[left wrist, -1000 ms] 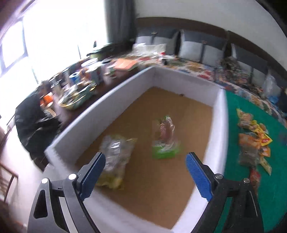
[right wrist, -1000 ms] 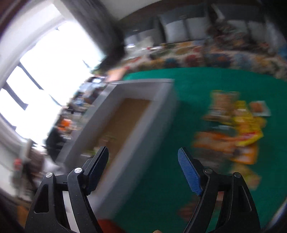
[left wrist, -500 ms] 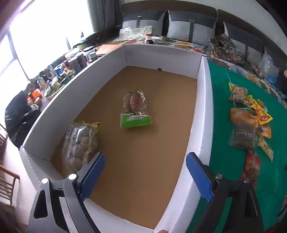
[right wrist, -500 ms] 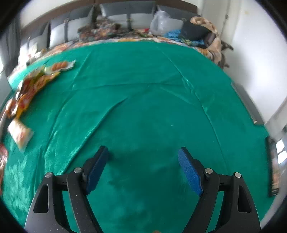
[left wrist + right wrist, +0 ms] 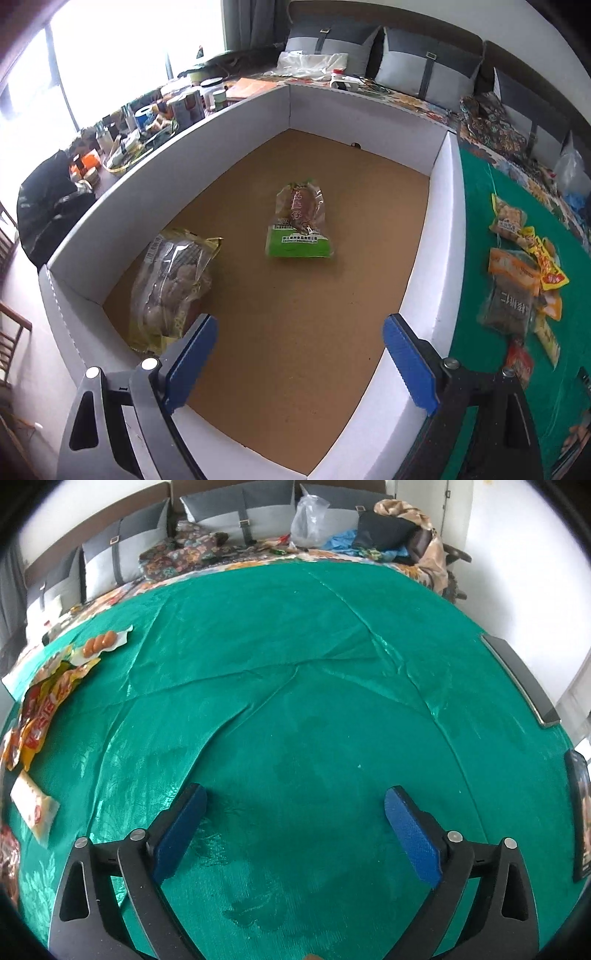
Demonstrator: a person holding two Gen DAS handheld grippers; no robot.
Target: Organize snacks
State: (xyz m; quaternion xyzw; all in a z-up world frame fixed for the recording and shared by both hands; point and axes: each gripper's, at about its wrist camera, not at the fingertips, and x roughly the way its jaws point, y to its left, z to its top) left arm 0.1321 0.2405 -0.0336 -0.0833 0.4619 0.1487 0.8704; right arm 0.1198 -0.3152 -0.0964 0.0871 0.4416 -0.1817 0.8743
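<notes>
I see green cloth (image 5: pixel 295 664) on the table, white box (image 5: pixel 447 229) left, cushions (image 5: pixel 236 506) behind. Left gripper (image 5: pixel 299 358) gapes empty; right gripper (image 5: pixel 295 823) just widened, empty.

I can't make out any full wording: the green-bottomed packet (image 5: pixel 300 221) in the box, centre of the left view, bears small white print (too fine to read), and the dark packet (image 5: pixel 508 302) at right shows large unclear characters.
</notes>
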